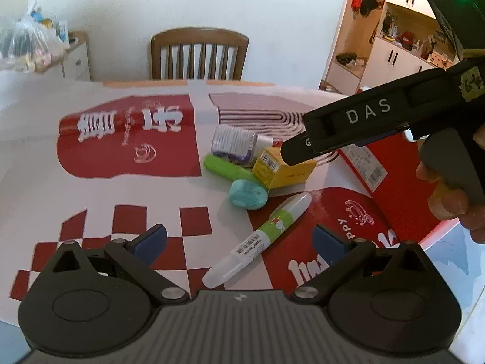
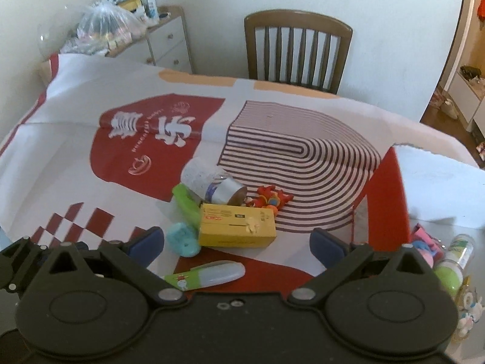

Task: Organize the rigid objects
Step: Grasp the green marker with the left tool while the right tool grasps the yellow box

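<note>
A cluster of small items lies mid-table on a red-and-white printed cloth (image 1: 127, 139). It holds a yellow box (image 2: 239, 224), a teal eraser-like block (image 2: 183, 242), a green cylinder (image 2: 188, 203), a labelled jar on its side (image 2: 212, 182) and a red toy (image 2: 269, 200). A white-and-green marker pen (image 1: 257, 239) lies nearest. My left gripper (image 1: 241, 242) is open, its blue pads on either side of the pen, above it. My right gripper (image 2: 238, 242) is open too, hovering over the yellow box (image 1: 282, 166). Its black housing (image 1: 363, 118), held by a hand (image 1: 448, 194), crosses the left wrist view.
A red-rimmed box (image 2: 391, 197) stands at the right, with small bottles and colourful bits (image 2: 448, 261) beside it. A wooden chair (image 2: 298, 51) stands behind the table's far edge. A white drawer unit with a filled plastic bag (image 2: 103, 27) is at the back left.
</note>
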Tool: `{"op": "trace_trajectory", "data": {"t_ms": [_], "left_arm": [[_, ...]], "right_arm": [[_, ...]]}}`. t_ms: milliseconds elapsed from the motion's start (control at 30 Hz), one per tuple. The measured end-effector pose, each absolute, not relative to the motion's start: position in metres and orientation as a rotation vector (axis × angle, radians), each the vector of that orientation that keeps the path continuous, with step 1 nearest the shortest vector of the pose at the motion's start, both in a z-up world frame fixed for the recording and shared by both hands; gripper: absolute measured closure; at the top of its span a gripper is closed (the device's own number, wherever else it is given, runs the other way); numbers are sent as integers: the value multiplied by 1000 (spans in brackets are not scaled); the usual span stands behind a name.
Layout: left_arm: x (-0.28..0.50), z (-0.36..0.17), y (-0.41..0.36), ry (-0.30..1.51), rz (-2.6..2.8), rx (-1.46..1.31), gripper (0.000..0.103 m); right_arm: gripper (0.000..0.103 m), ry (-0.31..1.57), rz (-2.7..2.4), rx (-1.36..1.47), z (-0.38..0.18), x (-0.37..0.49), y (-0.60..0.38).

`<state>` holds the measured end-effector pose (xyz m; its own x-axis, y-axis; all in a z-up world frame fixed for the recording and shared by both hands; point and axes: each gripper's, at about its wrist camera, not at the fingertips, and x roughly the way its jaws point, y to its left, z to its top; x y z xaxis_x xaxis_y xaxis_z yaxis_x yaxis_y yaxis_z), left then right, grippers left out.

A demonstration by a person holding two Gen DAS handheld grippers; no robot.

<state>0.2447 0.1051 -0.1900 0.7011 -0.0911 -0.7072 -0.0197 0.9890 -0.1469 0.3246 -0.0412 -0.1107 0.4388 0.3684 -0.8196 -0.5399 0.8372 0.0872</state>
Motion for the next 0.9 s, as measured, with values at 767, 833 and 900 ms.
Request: {"op": "trace_trajectory", "data": {"t_ms": [767,833,900], "left_arm": [[268,-215,98,840,-119,-131,44],[268,-215,95,838,-126,-113,52],[269,-215,91,837,-137,-97,59]], "right_arm": [[11,1084,584,-163,-145,359,-33],[16,1084,589,-166,-147,359,-32],[19,1086,595,-166,-148,360,-31]]}}
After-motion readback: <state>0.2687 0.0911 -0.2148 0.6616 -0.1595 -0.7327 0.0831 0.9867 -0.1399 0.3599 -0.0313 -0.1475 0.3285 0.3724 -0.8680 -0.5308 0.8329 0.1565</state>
